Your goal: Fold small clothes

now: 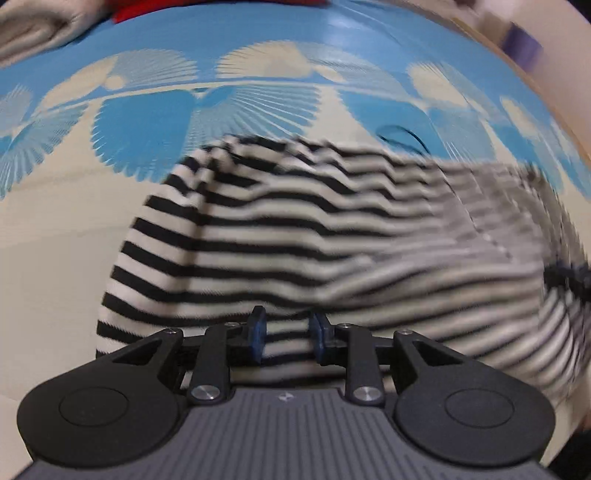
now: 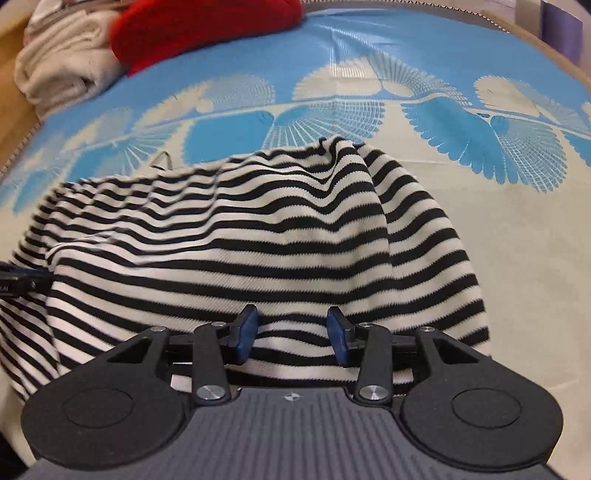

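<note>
A black-and-white striped garment (image 1: 295,236) lies rumpled on a blue-and-cream patterned cloth (image 1: 66,206). My left gripper (image 1: 287,338) sits over its near edge with the blue pads apart and striped fabric showing in the gap. The same garment (image 2: 258,236) fills the right wrist view. My right gripper (image 2: 292,332) stands over its near edge, pads wider apart, fabric below them. The other gripper shows as a dark shape at the far right of the left wrist view (image 1: 569,280) and at the far left of the right wrist view (image 2: 14,280).
A red garment (image 2: 199,26) and a folded cream cloth (image 2: 62,70) lie at the far left edge of the patterned cloth (image 2: 517,236). A small wire loop (image 2: 162,159) lies just beyond the striped garment.
</note>
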`<state>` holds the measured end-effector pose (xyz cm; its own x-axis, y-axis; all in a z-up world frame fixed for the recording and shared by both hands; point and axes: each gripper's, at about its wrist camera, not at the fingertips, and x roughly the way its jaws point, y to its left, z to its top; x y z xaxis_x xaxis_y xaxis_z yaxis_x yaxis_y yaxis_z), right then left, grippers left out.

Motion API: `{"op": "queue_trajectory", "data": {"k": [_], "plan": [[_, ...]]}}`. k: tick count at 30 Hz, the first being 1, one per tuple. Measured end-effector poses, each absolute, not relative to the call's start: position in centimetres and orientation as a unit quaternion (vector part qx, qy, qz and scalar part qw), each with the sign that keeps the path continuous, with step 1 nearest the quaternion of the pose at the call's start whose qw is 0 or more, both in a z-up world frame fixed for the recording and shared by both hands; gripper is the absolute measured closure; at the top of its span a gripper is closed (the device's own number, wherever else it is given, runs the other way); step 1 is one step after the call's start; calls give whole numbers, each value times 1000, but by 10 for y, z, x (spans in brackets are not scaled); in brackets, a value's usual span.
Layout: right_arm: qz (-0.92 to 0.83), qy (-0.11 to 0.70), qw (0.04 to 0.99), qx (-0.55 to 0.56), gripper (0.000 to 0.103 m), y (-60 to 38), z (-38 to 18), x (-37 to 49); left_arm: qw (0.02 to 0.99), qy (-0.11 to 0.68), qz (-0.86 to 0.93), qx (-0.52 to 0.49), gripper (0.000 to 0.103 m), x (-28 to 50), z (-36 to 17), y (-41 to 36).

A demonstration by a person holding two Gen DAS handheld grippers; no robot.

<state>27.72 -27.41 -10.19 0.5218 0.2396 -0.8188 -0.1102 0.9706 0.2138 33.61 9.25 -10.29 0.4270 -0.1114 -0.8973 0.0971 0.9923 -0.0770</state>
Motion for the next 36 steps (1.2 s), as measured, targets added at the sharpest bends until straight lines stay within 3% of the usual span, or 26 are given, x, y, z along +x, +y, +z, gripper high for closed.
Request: {"op": "queue_trajectory", "data": {"k": [4,8,15,18,23,25,27,28,29,33,35,36], "plan": [[88,482,868,76,60,-277,-105,287,851,525,-31,-7,85,346,-102,103],[86,480,870,68,60,-284,-108,289,860,509,33,-18,80,350,-91,127],[30,483,869,104,64,-318,-109,288,868,487,64,-69,80,355,-80,163],[13,461,882,93,63,-326,-100,280,885,458,35,-75,70,353,-68,158],[8,440,893,97,62,-340,-89,266,899,434,31,-52,42,358,-65,143],[2,434,896,94,62,-345,-87,263,897,438,35,-44,40,365,-70,141],[-1,433,896,98,62,-351,-88,262,890,453,27,-42,43,373,-81,141],[-2,434,895,99,62,-354,-88,263,890,455,25,-33,77,377,-86,140],[-3,435,895,98,61,-355,-89,262,891,452,26,-20,98,378,-88,140],[-10,432,897,95,60,-358,-89,262,892,444,66,-57,98,384,-90,159],[-11,433,896,95,59,-359,-90,264,886,455,67,-57,85,386,-89,158],[-12,435,896,92,59,-359,-91,264,884,461,60,-48,84,386,-87,154]]}}
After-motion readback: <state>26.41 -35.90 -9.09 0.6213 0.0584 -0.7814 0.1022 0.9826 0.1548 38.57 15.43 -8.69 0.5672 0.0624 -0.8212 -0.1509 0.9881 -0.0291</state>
